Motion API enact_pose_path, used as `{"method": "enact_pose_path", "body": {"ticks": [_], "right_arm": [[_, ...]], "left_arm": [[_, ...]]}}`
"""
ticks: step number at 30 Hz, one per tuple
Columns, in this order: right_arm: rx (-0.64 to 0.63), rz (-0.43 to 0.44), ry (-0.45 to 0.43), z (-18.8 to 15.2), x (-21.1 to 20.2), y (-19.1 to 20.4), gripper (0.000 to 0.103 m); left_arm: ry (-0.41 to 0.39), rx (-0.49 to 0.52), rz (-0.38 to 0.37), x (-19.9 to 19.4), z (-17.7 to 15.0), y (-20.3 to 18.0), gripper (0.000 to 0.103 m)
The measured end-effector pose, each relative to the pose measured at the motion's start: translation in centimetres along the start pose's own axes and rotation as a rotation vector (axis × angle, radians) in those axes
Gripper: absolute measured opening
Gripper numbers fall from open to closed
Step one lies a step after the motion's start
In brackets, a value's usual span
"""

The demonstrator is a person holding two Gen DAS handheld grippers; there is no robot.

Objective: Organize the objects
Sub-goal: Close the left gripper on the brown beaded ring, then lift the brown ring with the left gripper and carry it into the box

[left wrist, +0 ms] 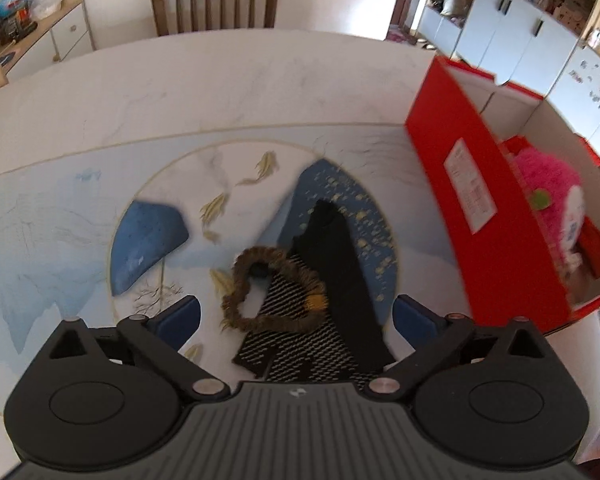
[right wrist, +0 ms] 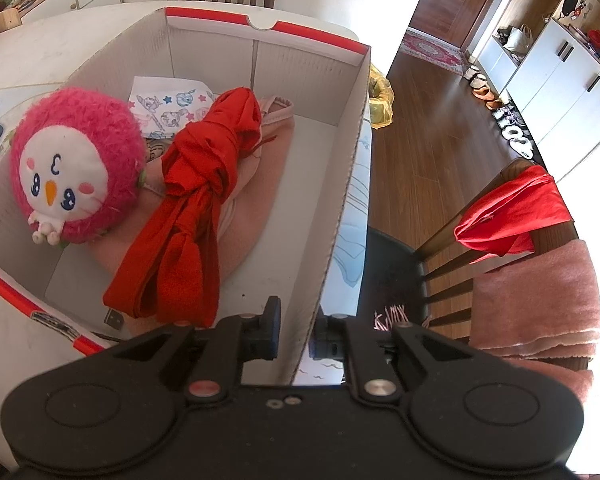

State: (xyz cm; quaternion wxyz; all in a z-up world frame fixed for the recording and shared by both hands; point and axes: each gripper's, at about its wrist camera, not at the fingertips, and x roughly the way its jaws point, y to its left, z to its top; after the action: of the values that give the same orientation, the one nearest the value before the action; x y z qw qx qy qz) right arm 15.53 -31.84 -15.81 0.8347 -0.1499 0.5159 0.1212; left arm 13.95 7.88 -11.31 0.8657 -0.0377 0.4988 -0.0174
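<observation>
The bench (left wrist: 228, 92) carries a red box (left wrist: 472, 208) at its right side. In it lie a pink plush toy (right wrist: 76, 164) and a red cloth (right wrist: 192, 208). The right gripper (right wrist: 294, 334) is clenched on the box's near wall. A black garment (left wrist: 332, 280) with a fur loop (left wrist: 272, 292) lies on the bench, just ahead between the released left gripper's (left wrist: 296, 316) wide-spread jaws.

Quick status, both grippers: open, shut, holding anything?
Left gripper: open, empty, above the black patterned cloth with brown furry loop.
Right gripper: shut on the red-and-white cardboard box's wall.
</observation>
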Motion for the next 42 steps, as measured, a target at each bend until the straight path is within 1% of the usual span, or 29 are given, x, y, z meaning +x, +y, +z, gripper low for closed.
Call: {"method": "enact_pose_path", "body": {"ticks": [3, 7, 15, 20, 21, 23, 25, 26, 27, 28, 29, 31, 32, 34, 37, 42], "right_arm": [[0.0, 0.0, 0.0, 0.0, 0.0, 0.0, 0.012], [-0.001, -0.001, 0.002, 0.0, 0.0, 0.0, 0.013], [-0.001, -0.002, 0.004, -0.2, -0.1, 0.0, 0.013], [-0.002, -0.002, 0.005, -0.2, -0.2, 0.0, 0.013], [-0.002, -0.001, 0.006, -0.3, -0.2, 0.0, 0.013], [-0.002, -0.002, 0.006, -0.3, -0.1, -0.1, 0.013], [-0.002, -0.002, 0.006, -0.3, -0.2, -0.1, 0.013], [-0.003, -0.002, 0.006, -0.3, -0.1, 0.0, 0.013], [-0.003, -0.002, 0.006, -0.4, -0.2, -0.1, 0.013], [-0.003, -0.003, 0.006, -0.4, -0.2, -0.1, 0.013], [-0.003, -0.003, 0.006, -0.3, -0.1, 0.0, 0.013], [-0.003, -0.004, 0.006, -0.4, -0.2, -0.1, 0.013], [-0.003, -0.004, 0.007, -0.2, -0.2, 0.0, 0.013], [-0.003, -0.004, 0.007, -0.3, -0.2, 0.0, 0.013], [-0.003, -0.004, 0.006, -0.3, -0.2, 0.0, 0.013], [-0.004, -0.004, 0.007, -0.2, -0.2, 0.1, 0.013]], "left_arm": [[-0.003, 0.005, 0.041, 1.1, -0.1, 0.8, 0.103], [0.016, -0.027, 0.105, 2.8, -0.1, 2.4, 0.103], [0.039, -0.068, 0.157, 4.7, -0.4, 4.3, 0.103], [0.02, -0.07, 0.177, 5.1, -0.3, 4.3, 0.102], [0.017, -0.069, 0.18, 5.1, -0.4, 4.3, 0.099], [0.012, -0.072, 0.164, 4.9, -0.4, 4.3, 0.092], [0.002, -0.075, 0.142, 4.7, -0.4, 4.2, 0.077], [-0.003, -0.072, 0.133, 4.6, -0.4, 4.1, 0.072], [-0.006, -0.067, 0.122, 4.5, -0.4, 4.0, 0.062], [-0.007, -0.061, 0.113, 4.4, -0.3, 3.8, 0.054], [-0.006, -0.057, 0.106, 4.4, -0.2, 3.6, 0.051], [-0.006, -0.052, 0.082, 4.3, -0.1, 3.4, 0.031], [-0.002, -0.053, 0.069, 4.2, -0.1, 3.3, 0.028], [0.005, -0.051, 0.063, 4.2, -0.1, 3.1, 0.016], [0.002, -0.049, 0.064, 3.9, -0.1, 2.9, 0.011], [0.002, -0.049, 0.068, 2.5, 0.4, 2.6, 0.009]]}}
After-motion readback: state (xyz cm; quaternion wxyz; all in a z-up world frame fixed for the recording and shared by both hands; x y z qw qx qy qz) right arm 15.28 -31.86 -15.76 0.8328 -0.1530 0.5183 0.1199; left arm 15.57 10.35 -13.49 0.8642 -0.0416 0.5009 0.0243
